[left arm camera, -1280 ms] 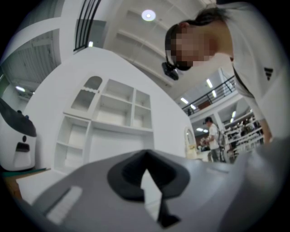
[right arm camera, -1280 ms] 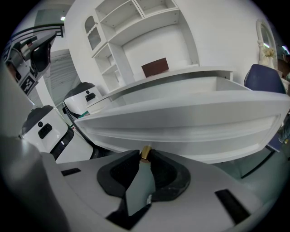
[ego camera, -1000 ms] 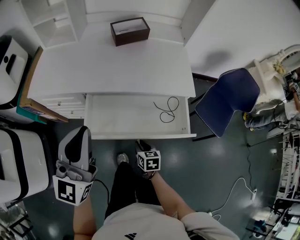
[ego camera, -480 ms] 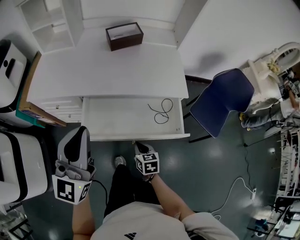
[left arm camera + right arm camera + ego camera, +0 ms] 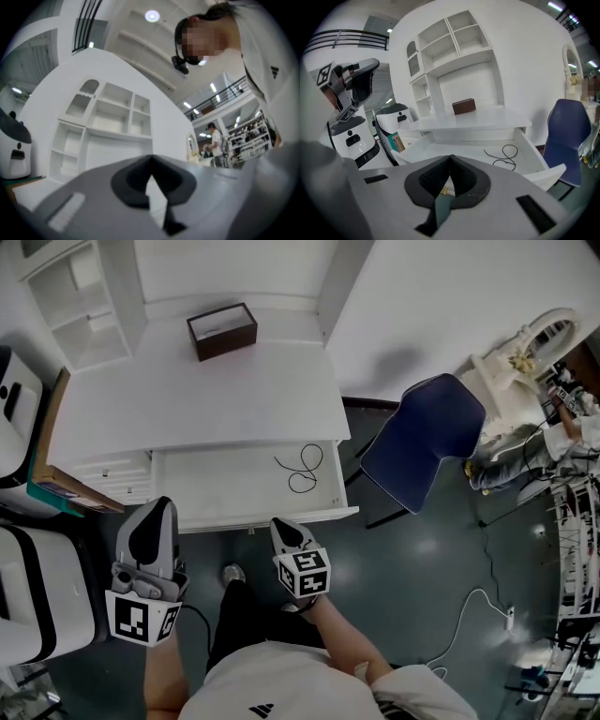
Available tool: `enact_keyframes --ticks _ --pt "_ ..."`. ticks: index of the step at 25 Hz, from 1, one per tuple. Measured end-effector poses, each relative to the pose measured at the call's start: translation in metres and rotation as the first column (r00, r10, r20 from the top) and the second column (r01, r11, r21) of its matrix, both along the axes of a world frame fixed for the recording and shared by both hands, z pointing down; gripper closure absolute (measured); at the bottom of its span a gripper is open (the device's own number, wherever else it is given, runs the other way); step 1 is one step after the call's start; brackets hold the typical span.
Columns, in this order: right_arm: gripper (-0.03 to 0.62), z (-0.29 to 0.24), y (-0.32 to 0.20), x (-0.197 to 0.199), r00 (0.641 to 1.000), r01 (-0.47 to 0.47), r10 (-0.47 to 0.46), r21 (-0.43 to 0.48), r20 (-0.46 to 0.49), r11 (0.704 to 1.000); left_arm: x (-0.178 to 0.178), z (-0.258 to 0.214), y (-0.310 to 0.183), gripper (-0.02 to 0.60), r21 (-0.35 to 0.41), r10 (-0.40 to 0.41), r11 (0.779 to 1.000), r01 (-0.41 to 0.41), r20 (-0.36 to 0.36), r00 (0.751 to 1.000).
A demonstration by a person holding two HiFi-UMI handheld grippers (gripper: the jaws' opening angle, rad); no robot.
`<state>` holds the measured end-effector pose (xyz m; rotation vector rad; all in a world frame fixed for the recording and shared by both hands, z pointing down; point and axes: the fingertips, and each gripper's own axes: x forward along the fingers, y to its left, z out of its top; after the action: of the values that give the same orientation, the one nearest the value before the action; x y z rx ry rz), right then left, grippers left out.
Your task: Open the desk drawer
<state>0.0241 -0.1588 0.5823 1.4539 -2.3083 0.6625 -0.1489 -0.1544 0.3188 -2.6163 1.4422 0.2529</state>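
The white desk point(image 5: 187, 399) has its drawer point(image 5: 216, 486) pulled out, with a black cable point(image 5: 300, 468) coiled inside at the right. My right gripper point(image 5: 281, 523) hovers just in front of the drawer's front edge, shut and empty. In the right gripper view its jaws point(image 5: 450, 157) meet at the tips above the open drawer point(image 5: 468, 152) and the cable point(image 5: 504, 154). My left gripper point(image 5: 155, 505) is to the left of the drawer front, below the desk's side drawers, also shut with nothing in it. The left gripper view looks up, its jaws point(image 5: 150, 158) closed before the shelf wall.
A brown box point(image 5: 221, 331) sits at the back of the desk top. A blue chair point(image 5: 422, 442) stands right of the drawer. White machines point(image 5: 28, 587) and a stack of books point(image 5: 56, 474) crowd the left. A white shelf unit point(image 5: 70, 296) rises behind the desk.
My right gripper has come away from the drawer's front edge and risen toward me. The drawer stays open. The left gripper has barely shifted.
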Motion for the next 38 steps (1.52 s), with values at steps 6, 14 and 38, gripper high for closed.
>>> enact_keyframes --ticks 6,14,38 --pt "0.592 -0.05 -0.004 0.019 1.0 -0.008 0.009 0.112 -0.007 0.994 0.02 -0.01 0.004 0.577 0.006 0.027 1.0 -0.027 0.008 1.0" --pt "0.592 -0.109 -0.002 0.035 1.0 0.002 -0.004 0.231 0.006 0.973 0.039 -0.023 0.011 0.577 0.016 0.038 0.999 -0.038 0.007 0.999" --pt "0.594 -0.256 0.032 0.104 0.997 -0.07 0.072 0.528 0.018 0.846 0.086 -0.06 0.037 0.577 0.076 0.055 0.996 -0.055 -0.006 0.998"
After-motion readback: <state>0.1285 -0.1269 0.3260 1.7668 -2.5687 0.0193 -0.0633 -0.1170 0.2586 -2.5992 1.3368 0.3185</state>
